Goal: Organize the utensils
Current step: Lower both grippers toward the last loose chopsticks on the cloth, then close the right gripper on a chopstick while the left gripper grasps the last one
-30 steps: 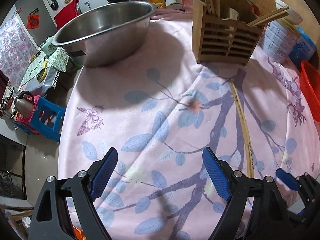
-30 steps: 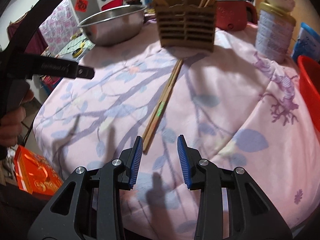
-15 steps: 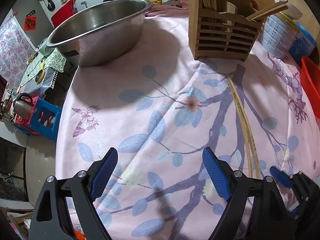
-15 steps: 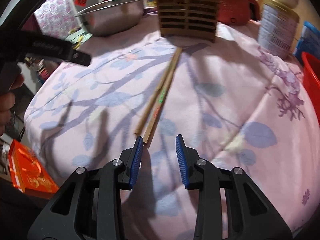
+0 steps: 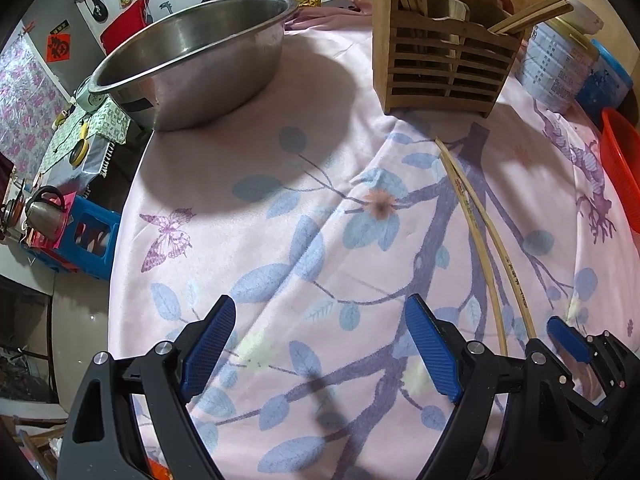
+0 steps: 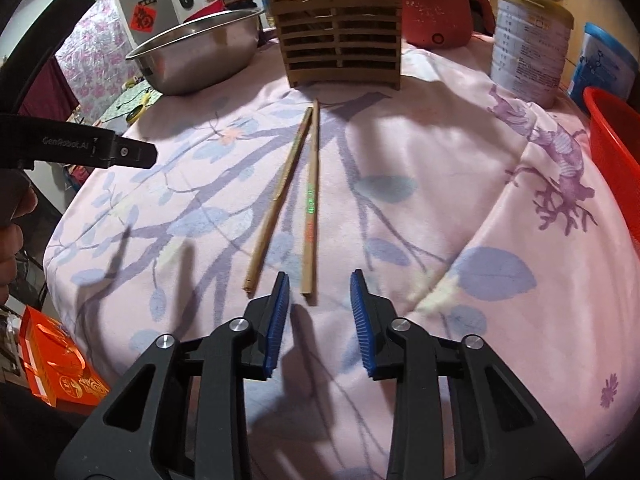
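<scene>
Two bamboo chopsticks lie on the pink floral cloth (image 6: 460,168), spread apart at their near ends: the left chopstick (image 6: 280,192) and the right chopstick (image 6: 311,200). My right gripper (image 6: 319,280) hangs low over the cloth and its jaws are closing. The right chopstick's near end lies between the blue pads without touching them. A wooden slatted holder (image 6: 340,48) with several utensils stands behind. The left wrist view shows both chopsticks (image 5: 472,224), the holder (image 5: 440,68) and the right gripper's blue pad (image 5: 568,336). My left gripper (image 5: 320,308) stands wide open over bare cloth.
A steel bowl (image 5: 192,60) sits at the back left. A tall milk-powder can (image 6: 528,40), a red kettle (image 6: 440,20) and a red basket (image 6: 616,140) stand at the back right. The cloth drops off at the left edge, where a person's hand (image 6: 12,236) holds the left gripper.
The chopsticks' near ends have spread apart. My right gripper has shifted so that the right chopstick's end lies between its pads, and its jaws have narrowed a little. The left gripper has kept still.
</scene>
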The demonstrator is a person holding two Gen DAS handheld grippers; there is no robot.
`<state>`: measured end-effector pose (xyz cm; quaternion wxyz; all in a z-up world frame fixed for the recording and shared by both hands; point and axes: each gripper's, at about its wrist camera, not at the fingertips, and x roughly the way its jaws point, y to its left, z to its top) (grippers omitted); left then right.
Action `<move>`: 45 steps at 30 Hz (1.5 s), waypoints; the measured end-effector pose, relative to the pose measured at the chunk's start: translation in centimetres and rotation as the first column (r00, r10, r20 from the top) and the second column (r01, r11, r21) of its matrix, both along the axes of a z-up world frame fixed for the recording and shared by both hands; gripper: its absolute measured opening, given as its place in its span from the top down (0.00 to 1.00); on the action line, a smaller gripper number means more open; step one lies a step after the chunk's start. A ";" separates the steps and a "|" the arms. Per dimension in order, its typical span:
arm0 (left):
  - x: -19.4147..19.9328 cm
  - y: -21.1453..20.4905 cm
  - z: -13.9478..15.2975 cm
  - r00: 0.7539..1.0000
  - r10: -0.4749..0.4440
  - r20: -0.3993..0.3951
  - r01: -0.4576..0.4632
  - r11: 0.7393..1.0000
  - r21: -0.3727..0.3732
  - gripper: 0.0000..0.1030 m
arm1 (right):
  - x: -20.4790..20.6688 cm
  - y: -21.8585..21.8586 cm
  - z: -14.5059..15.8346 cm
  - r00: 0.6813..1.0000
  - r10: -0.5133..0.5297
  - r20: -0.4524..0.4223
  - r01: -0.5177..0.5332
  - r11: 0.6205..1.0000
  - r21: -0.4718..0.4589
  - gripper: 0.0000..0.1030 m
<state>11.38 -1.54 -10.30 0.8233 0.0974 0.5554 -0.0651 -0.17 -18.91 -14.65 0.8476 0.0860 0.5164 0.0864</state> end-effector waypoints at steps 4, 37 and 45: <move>0.0 -0.3 -0.2 1.000 -0.008 -0.006 0.008 1.000 0.003 0.17 | 0.3 0.1 -0.3 1.000 -0.017 0.005 0.018 1.000 -0.026 0.94; 11.5 -12.2 -4.9 0.984 -0.114 -0.138 0.096 0.986 -0.133 0.62 | -0.5 -6.0 -0.3 0.991 -0.131 -0.018 0.130 0.991 -0.021 0.90; 11.5 -13.2 -5.1 0.988 -0.129 -0.085 0.121 0.988 -0.092 0.88 | -0.5 -6.4 -0.3 0.990 -0.140 -0.017 0.140 0.990 -0.025 0.90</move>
